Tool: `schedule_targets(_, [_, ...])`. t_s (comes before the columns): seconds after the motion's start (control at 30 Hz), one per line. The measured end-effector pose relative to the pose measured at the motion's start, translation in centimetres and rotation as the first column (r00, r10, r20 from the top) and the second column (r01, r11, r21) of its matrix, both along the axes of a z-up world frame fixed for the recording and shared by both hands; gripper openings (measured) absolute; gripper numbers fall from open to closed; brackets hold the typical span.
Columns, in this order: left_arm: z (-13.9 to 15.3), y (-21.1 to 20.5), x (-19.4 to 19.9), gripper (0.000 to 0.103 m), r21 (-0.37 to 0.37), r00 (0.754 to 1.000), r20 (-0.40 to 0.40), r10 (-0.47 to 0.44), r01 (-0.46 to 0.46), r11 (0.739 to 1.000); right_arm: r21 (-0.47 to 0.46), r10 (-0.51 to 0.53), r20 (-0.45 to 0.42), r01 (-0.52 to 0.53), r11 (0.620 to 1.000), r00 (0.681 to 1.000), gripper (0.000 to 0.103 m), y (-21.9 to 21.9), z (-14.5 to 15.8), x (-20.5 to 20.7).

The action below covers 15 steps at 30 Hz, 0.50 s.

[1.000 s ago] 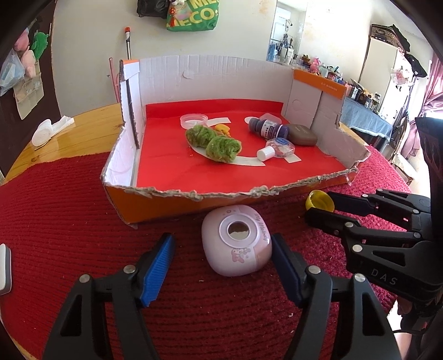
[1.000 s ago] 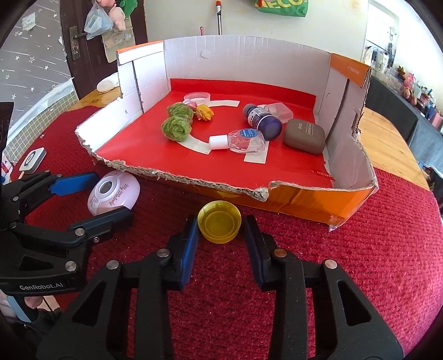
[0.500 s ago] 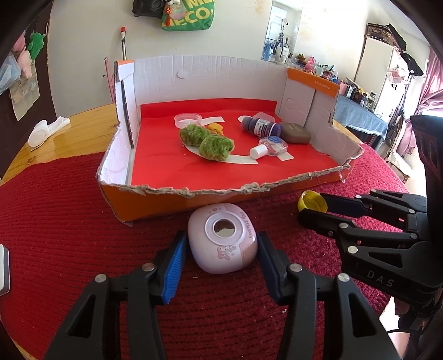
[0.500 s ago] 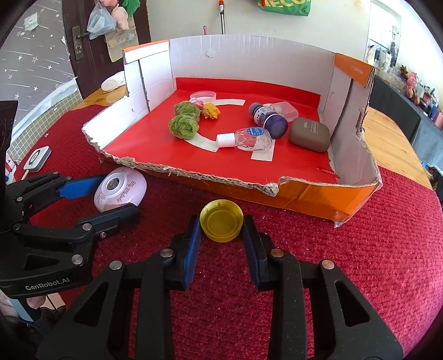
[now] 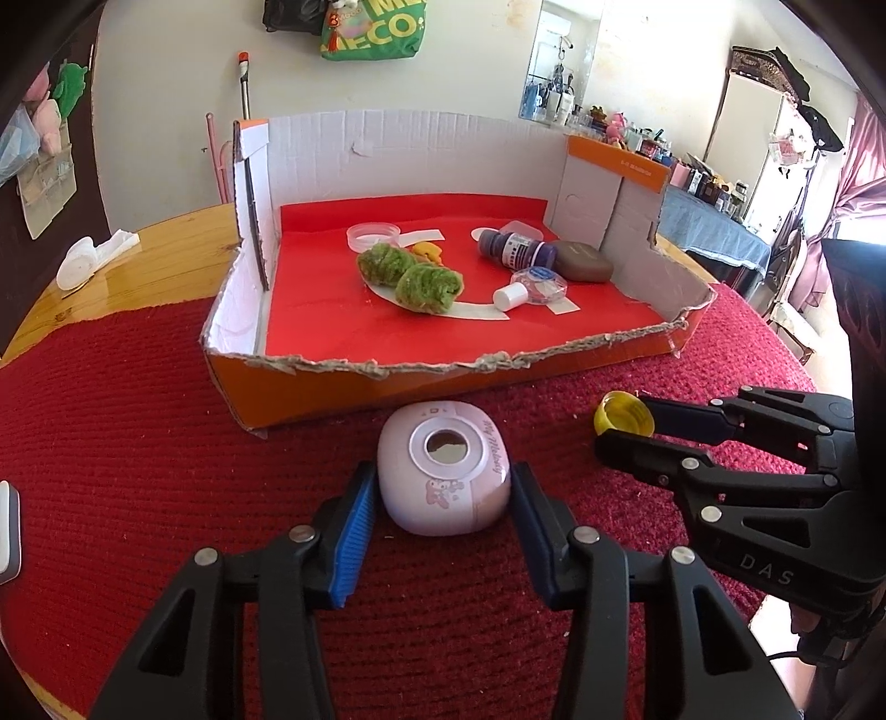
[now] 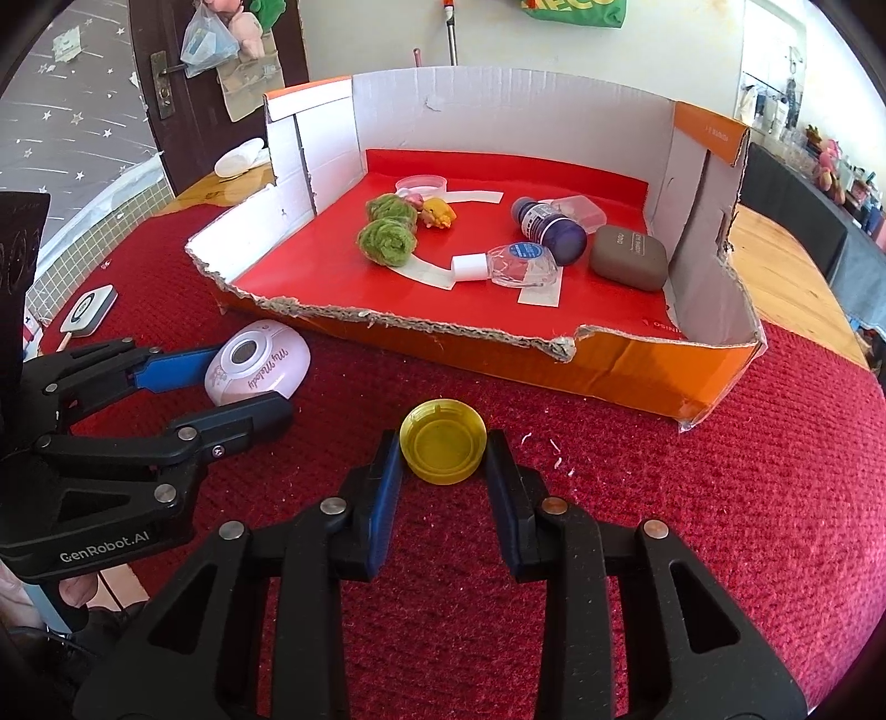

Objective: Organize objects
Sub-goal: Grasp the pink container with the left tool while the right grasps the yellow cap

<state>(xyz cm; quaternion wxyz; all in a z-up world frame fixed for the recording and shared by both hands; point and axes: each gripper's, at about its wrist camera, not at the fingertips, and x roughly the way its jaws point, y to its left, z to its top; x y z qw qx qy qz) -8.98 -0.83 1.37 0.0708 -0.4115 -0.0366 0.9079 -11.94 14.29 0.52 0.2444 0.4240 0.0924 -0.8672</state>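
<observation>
Legible markings:
- Black plastic left gripper (image 6: 252, 387), body at 8 o'clock in the right wrist view: "GenRobot.AI", white.
- Black plastic right gripper (image 5: 623, 429), body at 4 o'clock in the left wrist view: "DAS", partial.
- Rounded pale pink plastic case (image 5: 443, 473): script "My Melody".
- Green fabric bag (image 5: 374, 27) on the wall, 12 o'clock: partial yellow letters "ECO".

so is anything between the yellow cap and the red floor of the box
Yes: the torn front wall of the cardboard box rises between the yellow cap, gripped by the right gripper, and the red floor.
</observation>
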Motion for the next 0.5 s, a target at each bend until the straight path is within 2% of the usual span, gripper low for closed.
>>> schedule_targets(0.5, [1.4,0.4,1.7,0.049,0.007,0.999,-0.029,-0.024,0.024,1.0,-0.053,0.029,0.026,-0.028,0.998,0.999,0.029,0.2,1.4,1.5])
